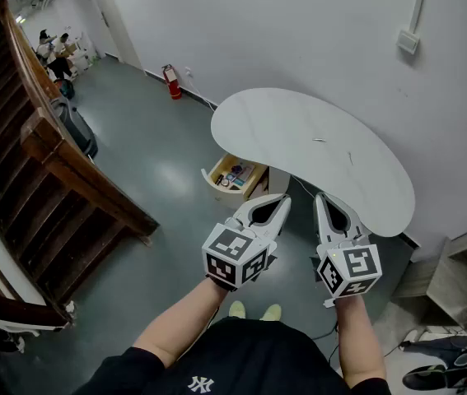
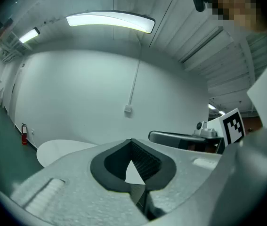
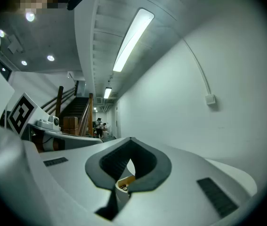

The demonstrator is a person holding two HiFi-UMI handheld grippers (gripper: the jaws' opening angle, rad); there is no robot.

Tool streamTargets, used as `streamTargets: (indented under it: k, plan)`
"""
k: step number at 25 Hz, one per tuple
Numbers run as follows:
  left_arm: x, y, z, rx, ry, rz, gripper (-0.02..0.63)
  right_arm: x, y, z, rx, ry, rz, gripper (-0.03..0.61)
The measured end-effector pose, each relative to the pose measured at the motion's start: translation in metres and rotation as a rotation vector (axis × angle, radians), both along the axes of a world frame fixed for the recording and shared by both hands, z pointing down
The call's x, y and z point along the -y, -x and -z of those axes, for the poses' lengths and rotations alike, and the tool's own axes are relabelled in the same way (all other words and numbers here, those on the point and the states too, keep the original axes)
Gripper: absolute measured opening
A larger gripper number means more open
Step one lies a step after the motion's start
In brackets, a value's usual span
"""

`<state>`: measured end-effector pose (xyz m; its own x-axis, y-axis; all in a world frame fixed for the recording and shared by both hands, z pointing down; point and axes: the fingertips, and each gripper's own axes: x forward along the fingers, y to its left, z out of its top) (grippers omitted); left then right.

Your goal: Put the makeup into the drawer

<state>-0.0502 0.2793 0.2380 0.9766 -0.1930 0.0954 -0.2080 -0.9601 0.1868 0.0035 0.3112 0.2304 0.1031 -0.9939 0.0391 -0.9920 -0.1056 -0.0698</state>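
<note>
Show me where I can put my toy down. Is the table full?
The white table is nearly all bare, from its rounded left end above the drawer to its wide right end. Only two tiny bits, too small to tell, lie near the middle. The open drawer below is crowded with makeup.

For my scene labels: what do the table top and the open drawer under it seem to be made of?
Table top: likely white laminate or painted board, smooth and matte; even colour, no grain visible. Drawer: probably light wood or plywood, judging by its pale tan walls; too small to confirm grain.
</note>
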Motion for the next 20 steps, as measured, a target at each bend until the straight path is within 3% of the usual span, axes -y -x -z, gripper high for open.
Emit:
streamTargets:
  k: [13, 20]
  plan:
    - [-0.005, -0.003, -0.003, 0.008, 0.003, -0.005, 0.006, -0.003, 0.0, -0.003, 0.022, -0.002, 0.024, 0.014]
    - [0.001, -0.01, -0.002, 0.02, -0.011, 0.021, 0.008, -0.014, -0.023, -0.004, 0.054, -0.02, 0.016, 0.014]
